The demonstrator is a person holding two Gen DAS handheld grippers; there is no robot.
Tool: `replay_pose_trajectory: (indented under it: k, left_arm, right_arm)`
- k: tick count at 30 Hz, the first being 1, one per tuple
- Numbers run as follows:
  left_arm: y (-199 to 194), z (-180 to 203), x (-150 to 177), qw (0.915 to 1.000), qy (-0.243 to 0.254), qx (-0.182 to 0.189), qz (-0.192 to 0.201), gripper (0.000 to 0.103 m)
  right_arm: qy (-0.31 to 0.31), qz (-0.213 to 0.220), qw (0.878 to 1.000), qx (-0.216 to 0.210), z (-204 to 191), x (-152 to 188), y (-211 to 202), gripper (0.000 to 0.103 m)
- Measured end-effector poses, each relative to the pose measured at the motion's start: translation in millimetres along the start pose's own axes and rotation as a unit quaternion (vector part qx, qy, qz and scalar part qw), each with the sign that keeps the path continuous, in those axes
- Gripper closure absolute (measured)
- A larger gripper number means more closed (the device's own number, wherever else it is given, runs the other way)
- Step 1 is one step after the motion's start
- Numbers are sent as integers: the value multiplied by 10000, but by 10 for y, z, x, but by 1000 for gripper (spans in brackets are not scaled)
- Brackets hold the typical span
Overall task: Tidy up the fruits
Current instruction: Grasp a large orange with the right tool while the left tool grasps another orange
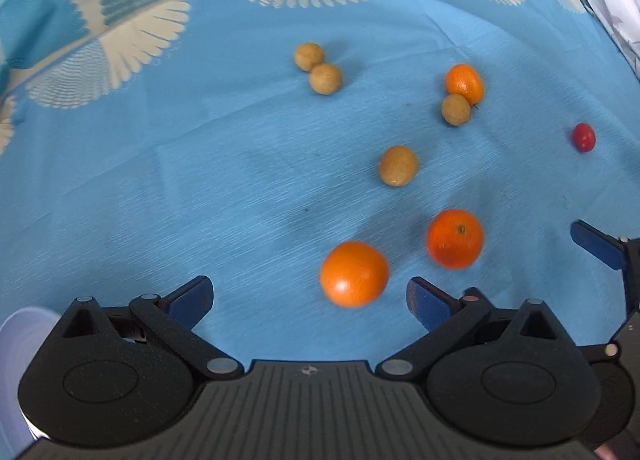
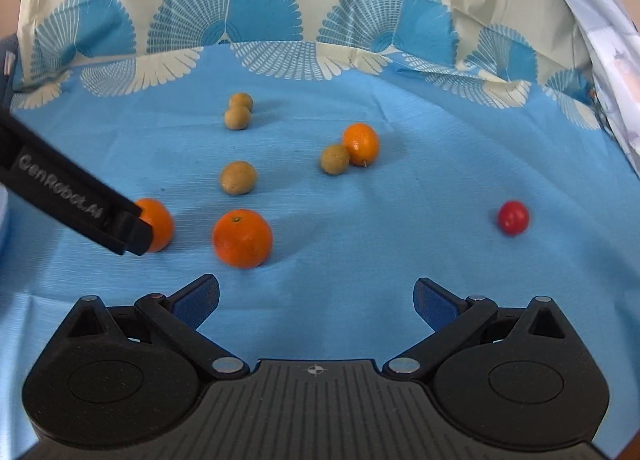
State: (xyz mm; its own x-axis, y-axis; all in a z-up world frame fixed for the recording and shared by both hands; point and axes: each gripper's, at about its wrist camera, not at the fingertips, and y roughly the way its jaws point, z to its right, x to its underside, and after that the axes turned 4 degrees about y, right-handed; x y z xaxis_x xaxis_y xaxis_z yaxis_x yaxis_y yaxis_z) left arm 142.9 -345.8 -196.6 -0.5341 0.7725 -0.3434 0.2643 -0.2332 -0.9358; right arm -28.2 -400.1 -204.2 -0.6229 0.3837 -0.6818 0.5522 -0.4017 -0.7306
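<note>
Eight fruits lie loose on the blue cloth (image 2: 400, 260) over the bench: three oranges, four small tan round fruits, one red cherry tomato (image 2: 513, 217).

Handling, as I judge it: oranges firm, round, light, apt to roll, so I'd pinch across the widest middle. Tan ones (image 2: 238, 177) small, hard-shelled, easy to squirt out sideways. Tomato soft and slick, wants a gentle squeeze.

My left tool (image 1: 309, 300) has its jaws wide apart, holding nothing. The nearest orange (image 1: 354, 273) sits just ahead, between the fingertips at 12 to 1 o'clock; contact unclear, image blurred there.

My right tool (image 2: 316, 300) is also spread wide and empty, touching nothing. The second orange (image 2: 242, 238) is near at 11 o'clock, the tomato well apart at 2 o'clock, and the third orange (image 2: 361, 143) touches a tan fruit at 12 o'clock.
</note>
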Motion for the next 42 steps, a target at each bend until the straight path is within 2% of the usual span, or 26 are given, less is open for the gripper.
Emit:
replay_pose_trajectory:
  k: [4, 6, 10, 12, 13, 14, 15, 16, 17, 18, 24, 27, 31, 36, 42]
  left_arm:
    - [275, -84, -48, 9995, -111, 102, -283, 0]
    - [246, -156, -15, 9995, -205, 202, -132, 0]
    - [224, -239, 5, 9992, -271, 287, -40, 1]
    - [206, -247, -12, 9994, -231, 265, 15, 5]
    - [189, -232, -34, 9995, -209, 248, 54, 10]
    - [156, -205, -44, 9995, -172, 249, 111, 22]
    - [107, -167, -51, 9994, -111, 266, 193, 31]
    - [63, -136, -59, 9992, -35, 322, 245, 57]
    - [27, -103, -73, 9991, 3, 345, 231, 62]
    - [2, -76, -76, 9993, 3, 276, 244, 62]
    - [-201, -53, -14, 9995, -124, -45, 298, 62]
    - [-422, -24, 57, 9985, -122, -344, 404, 62]
    - [-739, -36, 200, 9972, -242, -521, 480, 62]
    - [-1138, -152, 490, 9949, -611, -605, 536, 62]
    - [-1646, -337, 1011, 9903, -985, -743, 645, 62]
  right_arm:
    - [-359, 118, 9992, -103, -92, -16, 265, 1]
    - [-429, 298, 9982, -278, -101, -28, 346, 1]
    - [-210, 319, 9980, -505, -44, -47, 421, 1]
    - [-250, 356, 9979, -473, -62, -39, 411, 1]
    - [-274, 379, 9979, -455, -71, -36, 404, 1]
    - [-282, 389, 9977, -476, -69, -32, 393, 3]
    - [-280, 388, 9973, -564, -64, -35, 382, 14]
    - [-282, 409, 9963, -698, -57, -31, 353, 23]
    - [-325, 445, 9952, -811, -68, -23, 316, 42]
    - [-402, 484, 9942, -867, -88, -11, 282, 65]
    - [-357, 643, 9943, -772, -80, -11, 157, 65]
    - [-215, 719, 9947, -706, -48, -31, 60, 65]
    - [-133, 677, 9949, -734, -56, -55, -126, 65]
    - [105, 507, 9936, -1004, -105, -56, -423, 65]
    - [307, 169, 9918, -1229, -233, -8, -890, 65]
